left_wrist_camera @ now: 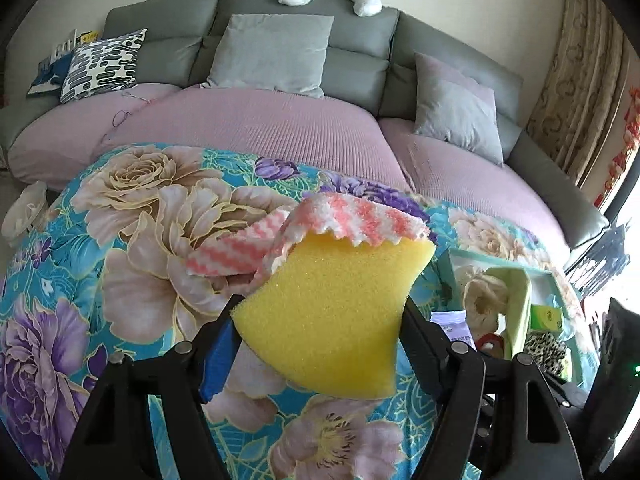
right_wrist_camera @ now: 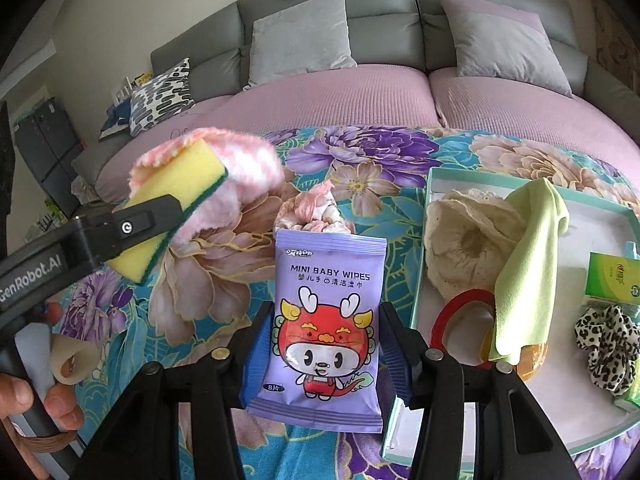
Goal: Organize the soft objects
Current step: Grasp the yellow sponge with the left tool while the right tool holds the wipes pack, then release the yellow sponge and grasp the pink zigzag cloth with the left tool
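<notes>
My left gripper (left_wrist_camera: 320, 320) is shut on a yellow sponge (left_wrist_camera: 336, 312) with a green scouring side, held up above the floral tablecloth. A fluffy pink-and-white cloth (left_wrist_camera: 352, 216) is draped over the sponge's far end and hangs down behind it. In the right wrist view the left gripper (right_wrist_camera: 180, 200), the sponge (right_wrist_camera: 176, 180) and the cloth (right_wrist_camera: 248, 160) are at upper left. My right gripper (right_wrist_camera: 324, 320) is shut on a purple pack of baby wipes (right_wrist_camera: 328, 272), held upright just left of the white tray (right_wrist_camera: 428, 184). A pink-white scrunchie (right_wrist_camera: 312, 208) lies on the tablecloth behind the pack.
The tray holds a cream lace cloth (right_wrist_camera: 468, 240), a light green cloth (right_wrist_camera: 528, 264), a red ring (right_wrist_camera: 452, 312), a leopard scrunchie (right_wrist_camera: 608, 344) and a green pack (right_wrist_camera: 612, 276). A hand (right_wrist_camera: 24, 396) grips the left tool. Behind the table stands a grey sofa (left_wrist_camera: 360, 48) with cushions.
</notes>
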Motion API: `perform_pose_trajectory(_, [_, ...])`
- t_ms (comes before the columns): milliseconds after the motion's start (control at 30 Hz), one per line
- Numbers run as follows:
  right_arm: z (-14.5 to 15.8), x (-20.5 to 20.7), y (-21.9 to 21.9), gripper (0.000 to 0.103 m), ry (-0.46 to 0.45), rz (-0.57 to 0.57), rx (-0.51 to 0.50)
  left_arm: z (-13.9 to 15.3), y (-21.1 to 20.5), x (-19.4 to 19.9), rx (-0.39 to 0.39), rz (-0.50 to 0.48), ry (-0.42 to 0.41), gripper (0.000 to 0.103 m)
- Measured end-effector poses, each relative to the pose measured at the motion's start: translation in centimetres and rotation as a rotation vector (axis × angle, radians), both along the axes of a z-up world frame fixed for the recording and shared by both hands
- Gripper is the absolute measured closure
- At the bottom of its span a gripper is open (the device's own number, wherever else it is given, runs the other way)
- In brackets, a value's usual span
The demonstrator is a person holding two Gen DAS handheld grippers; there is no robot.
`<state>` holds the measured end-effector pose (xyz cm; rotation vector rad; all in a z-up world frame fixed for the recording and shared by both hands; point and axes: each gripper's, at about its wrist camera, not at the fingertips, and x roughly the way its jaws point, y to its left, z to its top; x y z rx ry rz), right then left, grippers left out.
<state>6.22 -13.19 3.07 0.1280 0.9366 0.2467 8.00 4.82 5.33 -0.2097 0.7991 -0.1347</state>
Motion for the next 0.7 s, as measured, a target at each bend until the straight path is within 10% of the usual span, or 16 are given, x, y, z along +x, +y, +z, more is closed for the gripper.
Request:
perform_pose_trajectory(167, [0.0,0.0,-0.2,0.049,-0.001,-0.003,0.004,1.0,0.3,-0.6,-0.039,-0.006,-0.046,0.027])
perform_pose_trajectory(700, [-0.8,0.3,-0.7,0.049,0.033,-0.027,0.003,-7.3,-0.6,2.3,0.133,0.034,0.276,0.027])
